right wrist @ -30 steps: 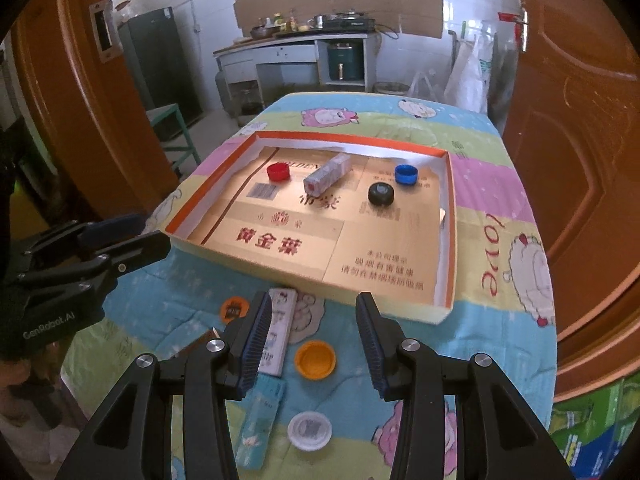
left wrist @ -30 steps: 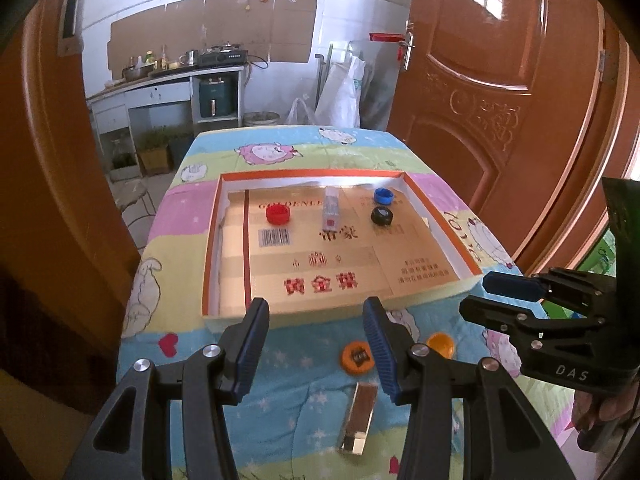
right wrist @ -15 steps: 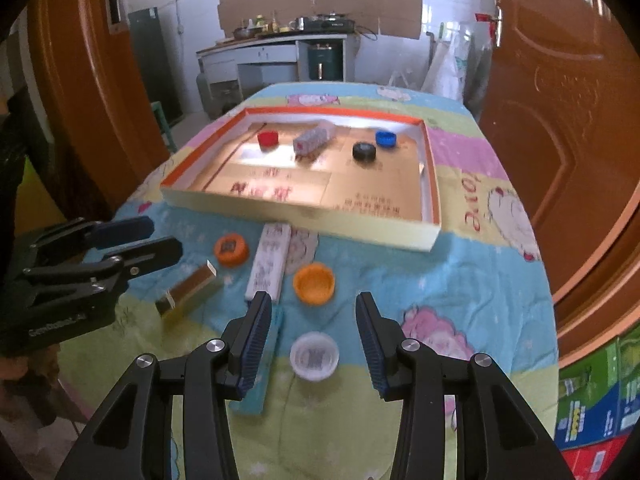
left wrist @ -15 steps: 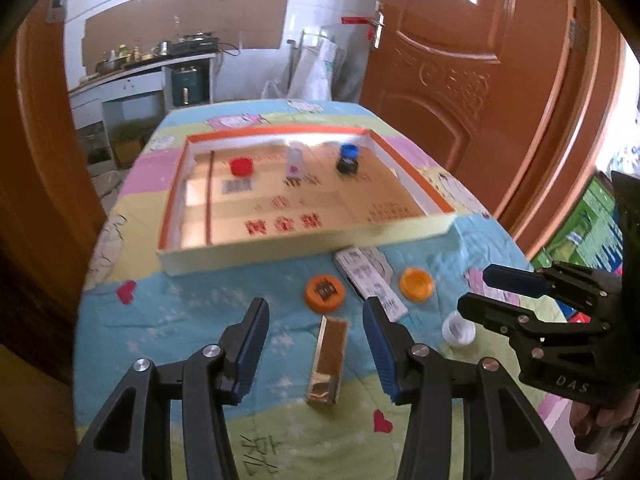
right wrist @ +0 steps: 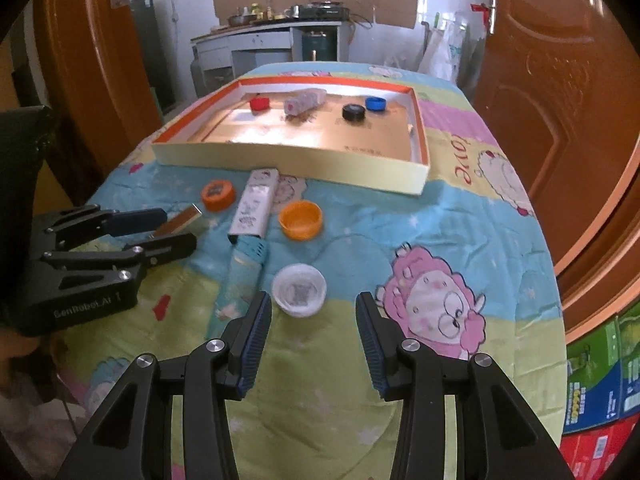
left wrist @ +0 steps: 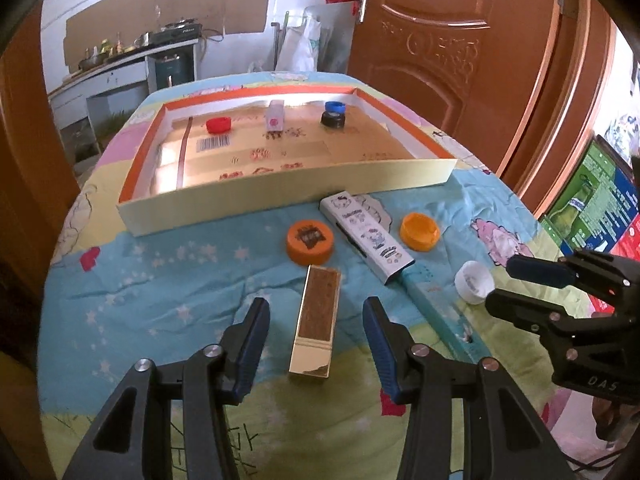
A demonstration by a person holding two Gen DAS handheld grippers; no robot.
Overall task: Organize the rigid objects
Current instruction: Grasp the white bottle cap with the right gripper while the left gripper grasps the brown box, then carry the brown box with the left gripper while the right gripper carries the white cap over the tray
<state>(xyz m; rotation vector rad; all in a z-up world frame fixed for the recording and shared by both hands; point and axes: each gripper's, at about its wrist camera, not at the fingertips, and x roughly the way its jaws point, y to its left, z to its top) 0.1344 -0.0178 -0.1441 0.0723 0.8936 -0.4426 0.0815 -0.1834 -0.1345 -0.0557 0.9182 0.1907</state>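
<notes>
A gold-edged brown box (left wrist: 318,312) lies lengthwise between the fingers of my left gripper (left wrist: 316,308). Its jaws are closing and the pads are clear of the box. My right gripper (right wrist: 313,300) is open, and a white cap (right wrist: 299,290) lies just ahead of its fingertips. Beyond lie a labelled orange cap (left wrist: 309,242), a white printed box (left wrist: 366,236), an upturned orange cap (left wrist: 420,232) and a teal box (right wrist: 240,280). The cardboard tray (left wrist: 280,200) holds a red cap (left wrist: 219,125), a small box (left wrist: 275,118), a black cap (left wrist: 333,120) and a blue cap (left wrist: 335,106).
The table wears a cartoon-print cloth (right wrist: 436,312) and drops off at its near and right edges. Brown doors (left wrist: 460,60) stand close on both sides. Colourful cartons (right wrist: 600,380) are stacked on the floor at the right. A kitchen counter (right wrist: 272,36) is far behind.
Both grippers have sunk toward the cloth. The gold box has come between the left fingers, which have narrowed slightly. The white cap now lies just ahead of the right fingertips.
</notes>
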